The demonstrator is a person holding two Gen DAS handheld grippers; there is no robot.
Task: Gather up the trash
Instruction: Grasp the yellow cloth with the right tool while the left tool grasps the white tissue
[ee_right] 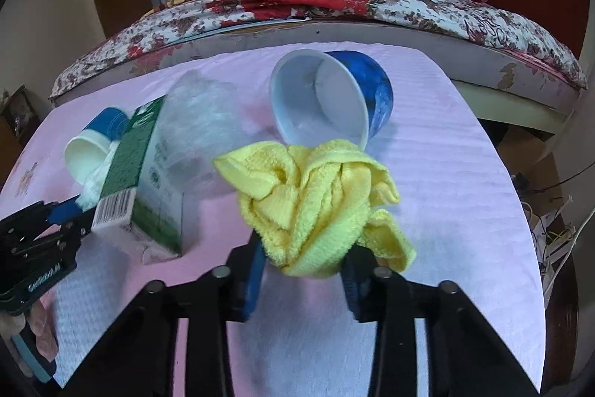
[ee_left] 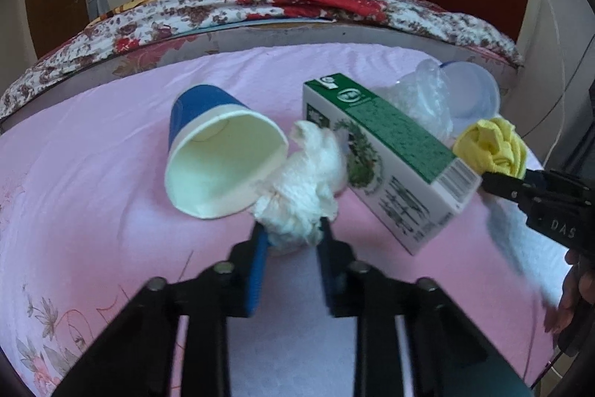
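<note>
Both grippers are already loaded, so the coming move turns on lifting each soft item clear of its rigid neighbour.

The left gripper point(ee_left: 292, 237) is narrowed onto the white tissue wad point(ee_left: 303, 181), its blue pads pinching the wad's near end. The wad extends straight away from the jaws, its long axis running near to far. It touches the rim of the blue paper cup point(ee_left: 219, 151), which lies on its side just to the left with its mouth facing the camera; the green carton point(ee_left: 390, 151) sits close on the right, its long axis running from far left to near right.

The right gripper point(ee_right: 303, 261) is closed part-way on the crumpled yellow cloth point(ee_right: 316, 203), gripped at its near lower part. The cloth is a rounded bundle with no clear long axis. A second blue cup point(ee_right: 334, 99) lies on its side just beyond, mouth towards the near left, its rim apparently touching the cloth.

All items rest on the pink-covered table point(ee_right: 465, 173). A straight upward lift is judged least likely to drag either cup
</note>
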